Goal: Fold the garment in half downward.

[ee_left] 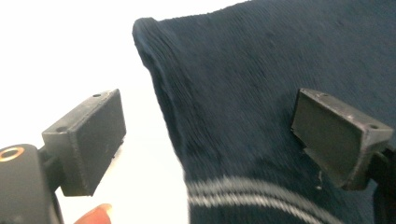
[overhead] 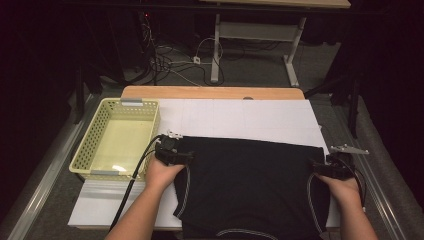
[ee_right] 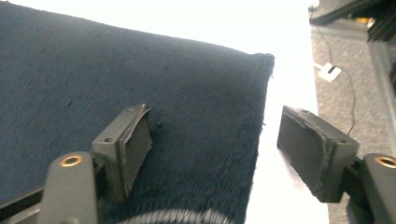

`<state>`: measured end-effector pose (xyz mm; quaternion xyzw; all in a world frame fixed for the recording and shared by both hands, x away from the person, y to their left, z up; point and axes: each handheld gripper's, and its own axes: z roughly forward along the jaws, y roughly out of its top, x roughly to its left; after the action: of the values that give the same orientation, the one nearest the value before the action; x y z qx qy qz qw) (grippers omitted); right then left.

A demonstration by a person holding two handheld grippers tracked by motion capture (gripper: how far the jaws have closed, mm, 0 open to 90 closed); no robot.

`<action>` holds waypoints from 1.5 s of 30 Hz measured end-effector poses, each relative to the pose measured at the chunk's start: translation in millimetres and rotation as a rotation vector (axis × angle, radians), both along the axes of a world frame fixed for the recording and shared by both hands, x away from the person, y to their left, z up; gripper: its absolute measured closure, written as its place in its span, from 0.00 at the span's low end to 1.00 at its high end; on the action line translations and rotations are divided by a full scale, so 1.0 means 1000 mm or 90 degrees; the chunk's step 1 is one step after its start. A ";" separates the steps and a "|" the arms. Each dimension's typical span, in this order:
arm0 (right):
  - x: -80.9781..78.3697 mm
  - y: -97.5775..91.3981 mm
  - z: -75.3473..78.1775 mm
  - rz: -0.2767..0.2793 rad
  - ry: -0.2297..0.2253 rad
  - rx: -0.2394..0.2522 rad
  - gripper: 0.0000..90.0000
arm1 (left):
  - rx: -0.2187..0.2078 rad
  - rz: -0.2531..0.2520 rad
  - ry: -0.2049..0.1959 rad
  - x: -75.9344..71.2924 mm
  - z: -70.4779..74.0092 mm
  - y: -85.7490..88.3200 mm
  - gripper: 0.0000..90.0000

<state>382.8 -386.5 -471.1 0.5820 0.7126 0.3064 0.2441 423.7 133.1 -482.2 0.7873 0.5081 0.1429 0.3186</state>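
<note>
A white sheet [overhead: 240,117] is spread over the table, and on it a dark knitted garment [overhead: 250,185] is laid flat, its near part reaching the table's front edge. A pale yellow basket [overhead: 97,142] is set just beside the garment's left side. The left gripper [overhead: 172,155] is held at the garment's far left corner, the right gripper [overhead: 332,167] at its far right corner. Both pairs of jaws are seen wide apart, straddling the cloth's edge without pressing it.
</note>
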 end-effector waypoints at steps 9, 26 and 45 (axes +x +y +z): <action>0.001 0.003 0.000 0.048 -0.001 0.019 0.62 | -0.022 -0.049 -0.027 -0.002 0.000 -0.006 0.57; -0.015 0.006 0.013 0.075 -0.064 0.013 0.91 | -0.014 -0.085 -0.075 -0.012 0.018 -0.003 0.86; 0.021 0.013 0.071 0.067 -0.158 -0.016 0.90 | -0.031 -0.022 -0.146 0.013 0.055 -0.005 0.85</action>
<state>403.9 -373.8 -400.3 0.4987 0.7101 0.3794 0.3212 436.5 128.2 -426.9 0.7663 0.4581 0.2147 0.3960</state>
